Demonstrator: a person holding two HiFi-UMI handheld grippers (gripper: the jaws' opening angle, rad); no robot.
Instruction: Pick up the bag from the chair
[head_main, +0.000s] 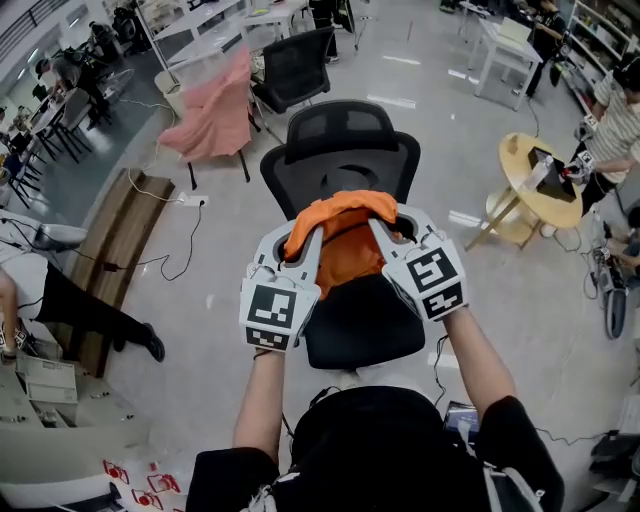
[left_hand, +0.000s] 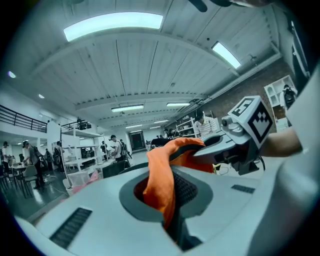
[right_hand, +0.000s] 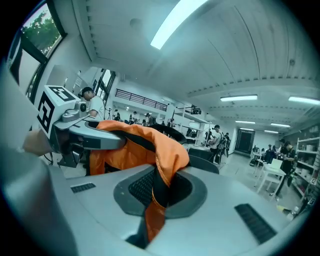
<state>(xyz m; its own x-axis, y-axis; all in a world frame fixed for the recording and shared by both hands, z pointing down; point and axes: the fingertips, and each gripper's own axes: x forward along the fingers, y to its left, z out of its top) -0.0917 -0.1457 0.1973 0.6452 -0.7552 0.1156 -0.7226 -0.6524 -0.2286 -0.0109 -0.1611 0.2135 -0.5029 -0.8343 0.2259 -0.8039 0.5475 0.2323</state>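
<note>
Seen from above, a person (head_main: 375, 450) in a black top stretches both arms forward over a black office chair (head_main: 340, 150) standing on a pale floor (head_main: 480, 330).

At the far left, near the floor's top left corner, a pink cloth (head_main: 215, 115) drapes over another chair.

Left of centre, the left gripper (head_main: 300, 245) has its 2 jaws pressed together on a fold of an orange bag (head_main: 345, 250). Its own view shows the orange fabric pinched in the slot between the jaws.

The bag hangs in the middle, strung between the 2 grippers, in front of the chair's backrest and over the back edge of the seat. Its top bunches into a hump between the gripper tips. Whether its bottom touches the seat cannot be told.

Right of centre, the right gripper (head_main: 388, 232) is likewise closed on the bag. Its own view shows orange fabric with a black strip clamped between the jaws and trailing down out of them.

At the far right edge of the floor stands a round wooden table (head_main: 530, 195) with small items on it, and a person in a striped top beside it.
</note>
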